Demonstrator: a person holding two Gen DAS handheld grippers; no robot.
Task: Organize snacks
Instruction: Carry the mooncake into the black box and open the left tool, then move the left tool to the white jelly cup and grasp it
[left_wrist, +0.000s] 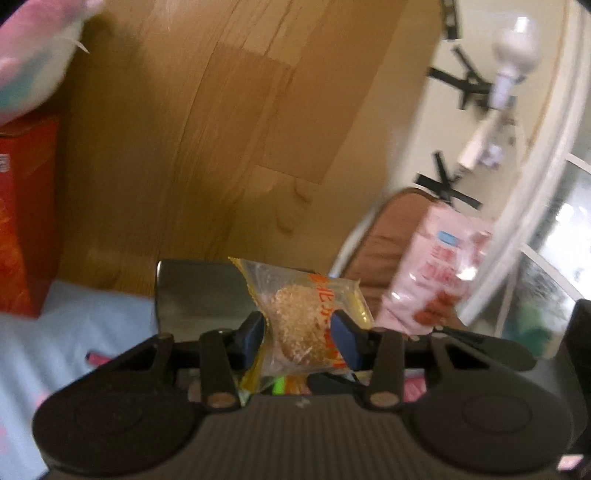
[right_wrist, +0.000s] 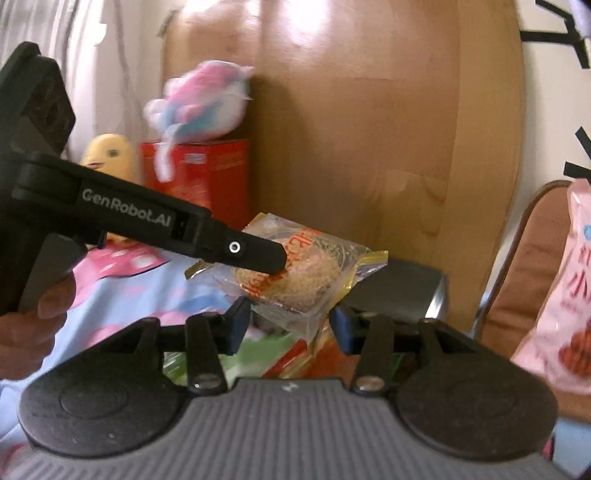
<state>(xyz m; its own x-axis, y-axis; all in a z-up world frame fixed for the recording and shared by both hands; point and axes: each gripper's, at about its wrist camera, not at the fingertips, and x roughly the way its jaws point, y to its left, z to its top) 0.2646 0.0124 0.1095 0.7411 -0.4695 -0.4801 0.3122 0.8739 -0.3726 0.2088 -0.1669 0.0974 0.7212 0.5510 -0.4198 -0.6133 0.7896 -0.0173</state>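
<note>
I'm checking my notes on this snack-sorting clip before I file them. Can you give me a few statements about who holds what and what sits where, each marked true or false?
1. The left gripper is clamped on a clear packet with a round golden pastry inside. True.
2. The right gripper also clamps that packet. False: its jaws stand open, with the packet's lower corner hanging between them, held from the left.
3. A pink snack bag sits on the brown chair at the right. True.
4. The red box lies on the chair. False: it stands at the left against the cardboard, with a pink and blue plush toy on top.
5. The packet's printing is blue. False: it is orange-red.
</note>
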